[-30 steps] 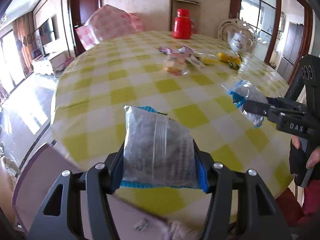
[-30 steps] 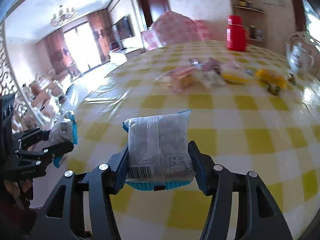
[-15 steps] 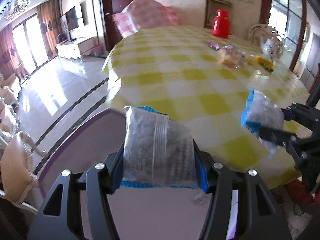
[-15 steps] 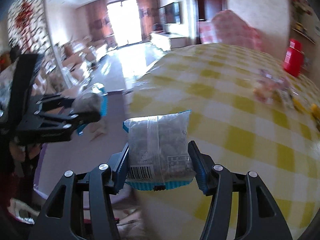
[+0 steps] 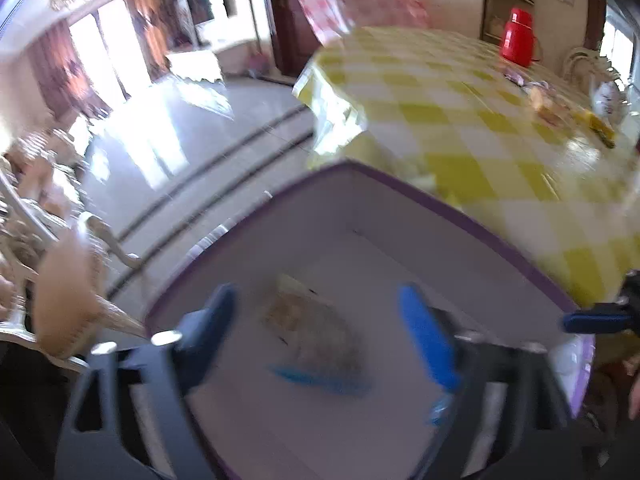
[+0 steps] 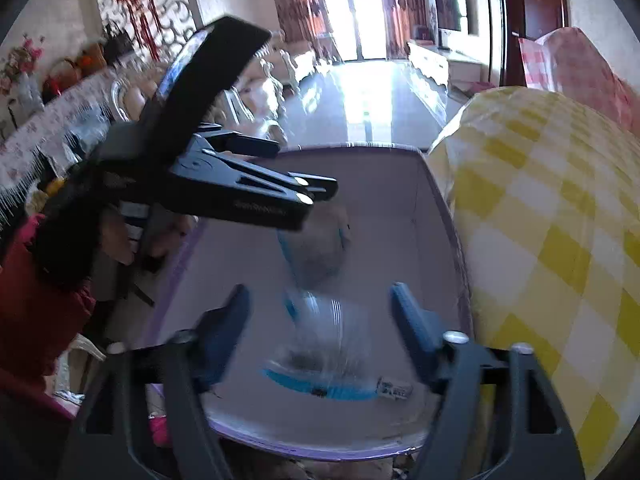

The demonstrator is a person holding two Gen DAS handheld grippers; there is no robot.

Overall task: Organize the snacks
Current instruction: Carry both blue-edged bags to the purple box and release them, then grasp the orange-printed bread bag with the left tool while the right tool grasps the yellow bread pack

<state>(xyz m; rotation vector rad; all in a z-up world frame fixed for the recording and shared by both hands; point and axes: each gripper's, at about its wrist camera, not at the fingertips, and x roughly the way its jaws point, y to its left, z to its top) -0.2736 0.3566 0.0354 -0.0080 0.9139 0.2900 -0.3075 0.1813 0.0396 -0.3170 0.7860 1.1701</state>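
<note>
Now both tools are over the open box (image 6: pixel 432 216), which stands just beside the desk (image 6: pixel 560 208) with its yellow checked cloth.

Left tool (image 5: pixel 320 332): jaws wide and opening; a snack packet (image 5: pixel 316 344) shows blurred between the blue pads but no pad presses on it. It appears to be dropping free toward the box floor.

Right tool (image 6: pixel 320 320): jaws likewise wide and opening. A second snack packet (image 6: pixel 324 344), clear with a blue edge, is smeared by motion between the pads, untouched by them, apparently mid-fall. Further in, below the left tool as seen from the right wrist, the first packet shows again, dim against the box floor.

More snacks (image 5: pixel 548 104) lie far across the desk near a red flask (image 5: pixel 518 36) and a white teapot (image 5: pixel 608 98).

Judgement: the step in hand is the release into the box. To do it well, hold both tools over the box interior, away from its purple rim (image 5: pixel 440 200), until the packets land. Keep the jaws apart so no corner catches a pad. Lift clear of the rim before swinging back for the remaining snacks. Risk: the two tools hang close together and could knock.
</note>
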